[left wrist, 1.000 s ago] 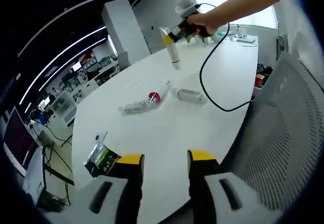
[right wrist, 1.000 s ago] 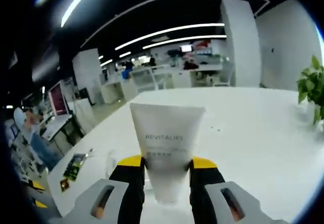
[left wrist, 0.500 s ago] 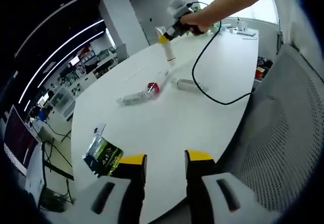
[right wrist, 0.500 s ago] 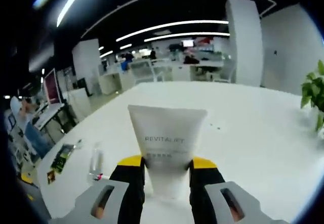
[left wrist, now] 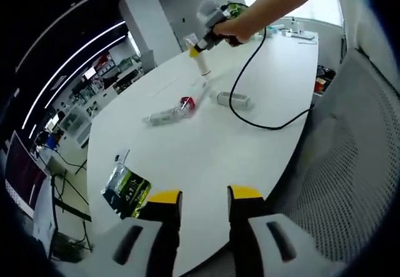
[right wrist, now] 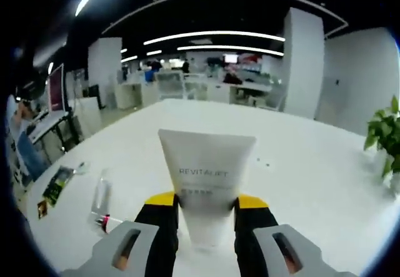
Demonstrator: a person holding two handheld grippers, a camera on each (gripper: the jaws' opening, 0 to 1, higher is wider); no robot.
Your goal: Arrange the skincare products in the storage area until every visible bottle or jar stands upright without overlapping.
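A white tube marked REVITALIFT (right wrist: 206,180) stands upright between the jaws of my right gripper (right wrist: 206,203), which is shut on it. In the left gripper view that same right gripper (left wrist: 195,47), held in a person's hand, keeps the white tube (left wrist: 201,64) over the far part of the white table (left wrist: 206,158). A clear bottle with a red cap (left wrist: 167,113) lies flat mid-table, beside a small clear container (left wrist: 233,99) on its side. The clear bottle (right wrist: 99,197) lies at lower left in the right gripper view. My left gripper (left wrist: 204,196) hangs open at the table's near edge.
A green sachet (left wrist: 127,191) lies near my left jaw, and the green sachet (right wrist: 55,186) is at far left in the right gripper view. A black cable (left wrist: 250,111) loops across the table. A mesh chair (left wrist: 344,164) stands right. A potted plant (right wrist: 387,146) stands at the table's right.
The right gripper has carried the tube a little farther away across the table. Both views have shifted with the hands. The lying items have not moved.
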